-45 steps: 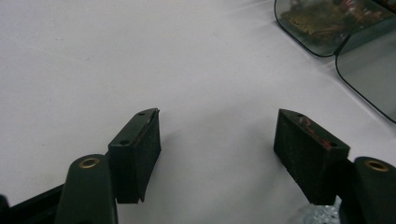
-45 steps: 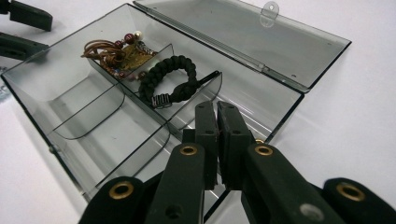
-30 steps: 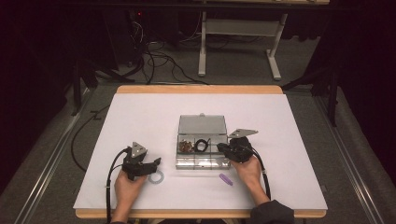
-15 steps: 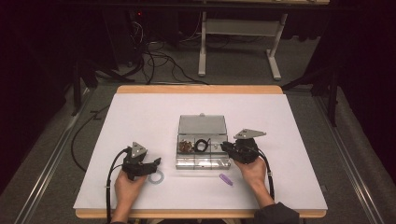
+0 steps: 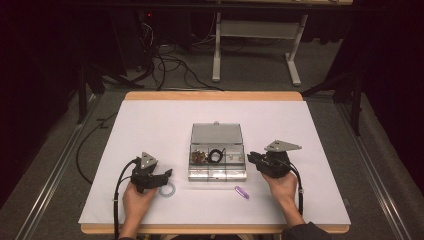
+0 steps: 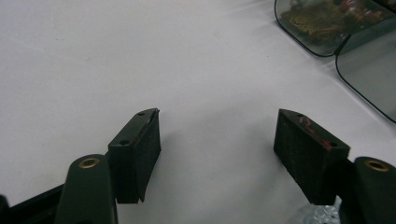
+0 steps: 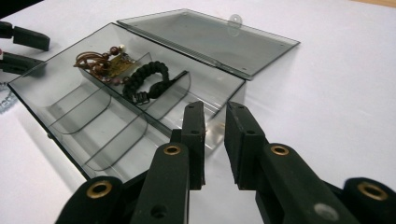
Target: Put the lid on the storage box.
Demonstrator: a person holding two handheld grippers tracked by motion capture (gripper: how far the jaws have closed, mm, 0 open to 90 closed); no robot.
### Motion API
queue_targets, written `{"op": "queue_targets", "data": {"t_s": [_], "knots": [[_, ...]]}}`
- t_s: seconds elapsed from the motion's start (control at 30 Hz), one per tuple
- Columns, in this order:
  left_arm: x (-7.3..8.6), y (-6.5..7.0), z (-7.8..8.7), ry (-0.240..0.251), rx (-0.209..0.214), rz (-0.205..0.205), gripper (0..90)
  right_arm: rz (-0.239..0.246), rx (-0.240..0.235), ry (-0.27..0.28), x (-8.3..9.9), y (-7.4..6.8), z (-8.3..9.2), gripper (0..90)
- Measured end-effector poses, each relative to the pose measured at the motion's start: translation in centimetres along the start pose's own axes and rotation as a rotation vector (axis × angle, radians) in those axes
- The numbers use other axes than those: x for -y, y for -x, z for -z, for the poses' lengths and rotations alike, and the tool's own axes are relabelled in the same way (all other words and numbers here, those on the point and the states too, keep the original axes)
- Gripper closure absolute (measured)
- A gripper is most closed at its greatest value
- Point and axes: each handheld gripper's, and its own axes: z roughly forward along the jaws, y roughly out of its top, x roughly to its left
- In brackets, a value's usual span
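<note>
The clear box (image 5: 217,159) sits near the middle of the white table (image 5: 150,125), a little toward the person, its lid (image 7: 210,39) folded flat open behind it; no writing can be read on it. Curved dividers split it into compartments. One holds a black braided bracelet (image 7: 144,84), and the compartment beside it holds a brown beaded tangle (image 7: 105,63); the others seen from the right gripper view are bare. The right gripper (image 7: 215,142) rests just beside the box's right end, pointing at it, the hand (image 5: 282,187) behind it low on the table. Its jaws have just been opening and stand a narrow gap apart with nothing between them, the tips close against the box wall. The left gripper (image 6: 217,154) lies well apart from the box on the left, held low over the table, jaws wide apart and holding nothing. A pale ring (image 5: 167,190) lies just beside its right jaw, and one small purple piece (image 5: 242,192) lies in front of the box, between the two hands.
</note>
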Motion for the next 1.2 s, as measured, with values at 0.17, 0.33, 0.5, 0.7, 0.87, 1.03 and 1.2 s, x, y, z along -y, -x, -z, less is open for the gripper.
{"op": "queue_targets", "data": {"t_s": [0.17,0.33,0.5,0.7,0.87,1.03,1.2], "knots": [[0.0,0.0,0.0,0.002,0.000,0.002,31.7,-0.006,0.009,0.003,0.4,0.5,0.5,78.6],[0.0,0.0,0.0,-0.001,0.000,0.000,31.7,-0.017,0.018,-0.001,0.9,0.9,0.7,78.2],[0.0,0.2,-0.2,0.032,-0.010,0.041,31.7,-0.035,0.026,-0.005,1.5,1.4,1.0,77.8],[0.0,0.2,-0.2,0.029,-0.011,0.038,31.7,-0.043,0.036,-0.014,2.2,1.8,1.2,77.8],[0.0,0.2,-0.2,0.032,-0.010,0.041,31.7,-0.050,0.039,-0.017,2.7,2.1,1.3,77.8],[0.0,0.2,-0.2,0.032,-0.010,0.040,31.7,-0.061,0.040,-0.025,3.6,2.4,1.4,77.9],[0.0,0.2,-0.2,0.032,-0.011,0.040,31.7,-0.069,0.063,-0.046,4.5,2.7,1.4,74.7]]}}
